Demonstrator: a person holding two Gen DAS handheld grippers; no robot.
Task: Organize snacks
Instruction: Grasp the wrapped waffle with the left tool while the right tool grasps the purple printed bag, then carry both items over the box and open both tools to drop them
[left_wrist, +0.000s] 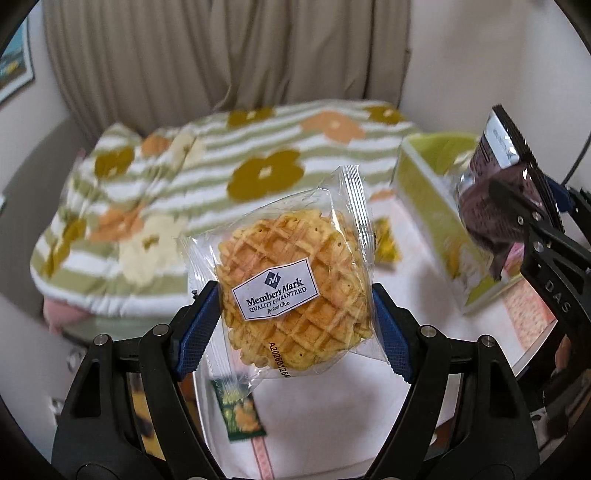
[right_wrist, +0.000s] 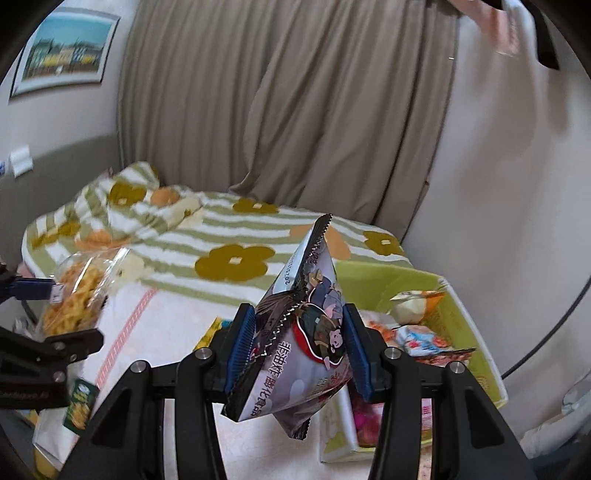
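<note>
The left tongs (left_wrist: 295, 299) are closed on a clear-wrapped waffle cookie (left_wrist: 291, 291), pads pressing the pack at its 3 and 9 o'clock edges and holding it in the air above the white cloth (left_wrist: 332, 417). The right tongs (right_wrist: 299, 347) are closed on a purple snack bag (right_wrist: 306, 332), gripped across its middle with the crimped seam pointing up toward 12 o'clock. The yellow-green box (right_wrist: 461, 306) lies at 3 o'clock of that bag and already holds several packets. Two small green packets (left_wrist: 242, 410) lie loose on the cloth.

Both items look light. The cookie is likely brittle inside slick film, so a gentle squeeze on the wrapper margins is safer than pressure on the biscuit itself. The bag is puffy and soft; it may slip or crush its contents, and the stiff crimped seam probably offers the firmest hold.
</note>
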